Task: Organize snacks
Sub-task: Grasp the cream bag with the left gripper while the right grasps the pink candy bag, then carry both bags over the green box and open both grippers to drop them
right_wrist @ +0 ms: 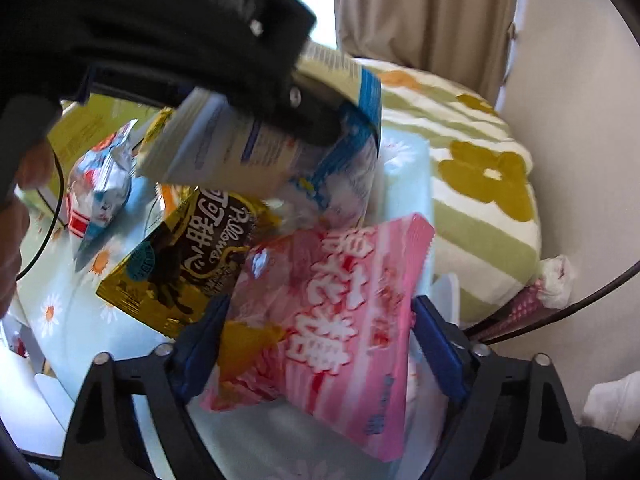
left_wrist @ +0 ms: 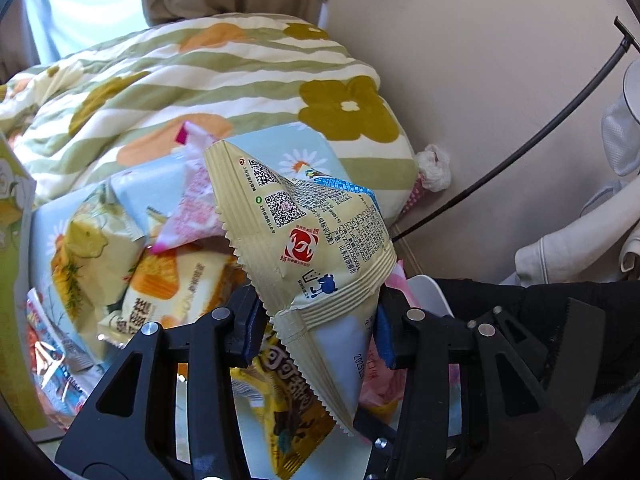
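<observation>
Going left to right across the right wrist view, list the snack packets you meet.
Silver and red packet → gold chocolate packet → pink packet, which lies between the fingers of the right gripper.

Each tool is built of matte black plastic links shaped like open triangles, joined by round silver pins. The left tool (left_wrist: 320, 320) has blue pads on the inner faces of its two black fingers, and a saw-toothed black edge shows on an outer link at the right. The right tool (right_wrist: 320, 344) carries the same blue pads (right_wrist: 438, 350) and silver pins. Seen from the right wrist, the other tool's black body bears faint pale lettering, and a thin black cable (right_wrist: 56, 200) hangs beside it.
</observation>
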The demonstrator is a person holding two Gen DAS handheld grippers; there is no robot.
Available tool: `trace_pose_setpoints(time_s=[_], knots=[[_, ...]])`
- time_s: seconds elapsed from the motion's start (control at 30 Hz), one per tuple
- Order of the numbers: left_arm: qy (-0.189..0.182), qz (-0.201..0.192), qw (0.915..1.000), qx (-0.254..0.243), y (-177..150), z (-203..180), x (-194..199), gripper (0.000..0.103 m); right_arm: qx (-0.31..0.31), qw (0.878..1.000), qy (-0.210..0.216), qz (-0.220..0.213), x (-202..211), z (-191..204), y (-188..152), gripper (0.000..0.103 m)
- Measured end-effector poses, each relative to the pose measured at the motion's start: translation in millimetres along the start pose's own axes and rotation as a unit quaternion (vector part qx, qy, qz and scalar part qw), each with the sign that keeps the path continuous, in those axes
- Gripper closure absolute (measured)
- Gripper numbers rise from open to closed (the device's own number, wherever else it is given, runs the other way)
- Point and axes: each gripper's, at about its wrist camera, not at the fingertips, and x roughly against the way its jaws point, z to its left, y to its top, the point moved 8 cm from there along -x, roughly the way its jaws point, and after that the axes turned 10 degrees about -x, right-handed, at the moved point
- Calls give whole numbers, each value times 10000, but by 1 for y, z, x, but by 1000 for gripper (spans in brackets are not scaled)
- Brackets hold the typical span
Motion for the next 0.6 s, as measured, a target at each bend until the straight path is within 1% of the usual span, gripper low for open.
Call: trace_pose_setpoints(time_s=[0.07,0.27,0.43,0.6], knots=[[-6,-13,10000,43,-3,3,2,63,-104,9998,131,108,-3,1,-4,29],[3,-63,9999,148,-7,6,10,63,-145,9997,146,97,0,-3,-2,38],[22,-164,9997,182,-3,6,22,63,-200,9997,108,72,14,-1,-2,39],[14,-323,9992,227,-1,4,45,63,-331,9994,90,-26,32,-4,5,39]])
